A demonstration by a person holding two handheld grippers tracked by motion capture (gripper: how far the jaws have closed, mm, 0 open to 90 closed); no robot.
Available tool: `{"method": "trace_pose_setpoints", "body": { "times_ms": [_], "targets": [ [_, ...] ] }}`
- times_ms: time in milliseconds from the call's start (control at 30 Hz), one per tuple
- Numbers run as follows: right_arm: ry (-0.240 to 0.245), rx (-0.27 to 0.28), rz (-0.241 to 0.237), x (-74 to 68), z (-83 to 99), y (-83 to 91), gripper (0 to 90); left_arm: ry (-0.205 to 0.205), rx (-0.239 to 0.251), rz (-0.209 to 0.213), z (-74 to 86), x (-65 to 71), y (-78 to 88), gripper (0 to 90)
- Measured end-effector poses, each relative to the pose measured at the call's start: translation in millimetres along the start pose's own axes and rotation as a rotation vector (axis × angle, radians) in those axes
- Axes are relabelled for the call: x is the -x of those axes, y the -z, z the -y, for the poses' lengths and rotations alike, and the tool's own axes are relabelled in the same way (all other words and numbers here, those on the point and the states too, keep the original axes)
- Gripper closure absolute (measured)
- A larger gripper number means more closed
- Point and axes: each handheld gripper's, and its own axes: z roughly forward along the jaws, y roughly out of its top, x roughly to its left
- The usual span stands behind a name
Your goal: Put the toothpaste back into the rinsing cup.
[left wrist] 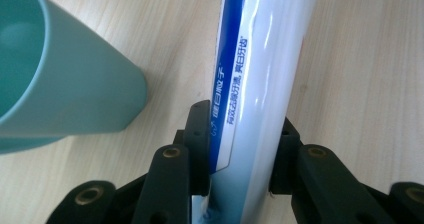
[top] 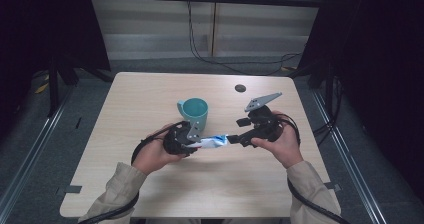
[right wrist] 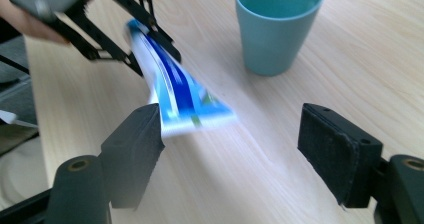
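A white and blue toothpaste tube (top: 214, 141) hangs just above the wooden table (top: 150, 91), and my left gripper (top: 196, 143) is shut on one end of it. In the left gripper view the tube (left wrist: 260, 74) runs up between the closed jaws, whose midpoint is my left gripper (left wrist: 240, 149). My right gripper (top: 231, 139) is open, its jaws set wide around the tube's flat crimped end (right wrist: 192, 109); the right gripper (right wrist: 230, 144) touches nothing. A teal cup (top: 194, 111) stands upright just behind the tube, also seen as the cup (right wrist: 277, 24) and the cup (left wrist: 60, 74).
A small dark round disc (top: 240, 88) lies on the table behind the right hand. Black cables trail from both grippers past the person's sleeves toward the front table edge. Dark frames and curtains flank the table.
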Motion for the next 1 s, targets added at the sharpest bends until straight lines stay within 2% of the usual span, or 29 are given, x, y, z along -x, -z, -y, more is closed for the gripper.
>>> {"method": "trace_pose_setpoints", "body": {
  "times_ms": [133, 233, 267, 367, 400, 667, 867, 1000],
  "targets": [
    [-0.012, -0.045, 0.033, 3.7, 15.8, -3.9, 23.5, 0.051, 0.029, 0.013, 3.7, -4.6, 4.9, 70.0],
    [-0.010, -0.063, 0.044, 5.7, 23.1, -8.9, 22.4, 0.069, 0.045, 0.014, 4.9, -6.7, 6.2, 70.0],
    [-0.034, -0.077, 0.033, 7.5, 29.9, -14.1, 21.2, 0.082, 0.053, 0.015, 5.6, -7.4, 6.6, 70.0],
    [-0.042, -0.080, 0.044, 8.4, 40.0, -20.7, 21.3, 0.098, 0.069, 0.014, 7.9, -10.2, 7.4, 70.1],
    [-0.049, -0.081, 0.045, 8.3, 42.9, -22.5, 21.3, 0.117, 0.079, 0.012, 9.4, -11.3, 7.8, 70.1],
    [-0.044, -0.106, 0.065, 7.8, 59.0, -33.6, 19.0, 0.157, 0.095, 0.012, 12.8, -17.5, 10.8, 70.1],
    [-0.058, -0.119, 0.081, 8.0, 74.9, -43.3, 19.1, 0.186, 0.129, 0.013, 12.8, -20.9, 12.8, 70.2],
    [-0.054, -0.144, 0.111, 6.4, 90.2, -51.3, 18.7, 0.208, 0.140, 0.010, 12.2, -23.3, 13.1, 70.2]
  ]
}}
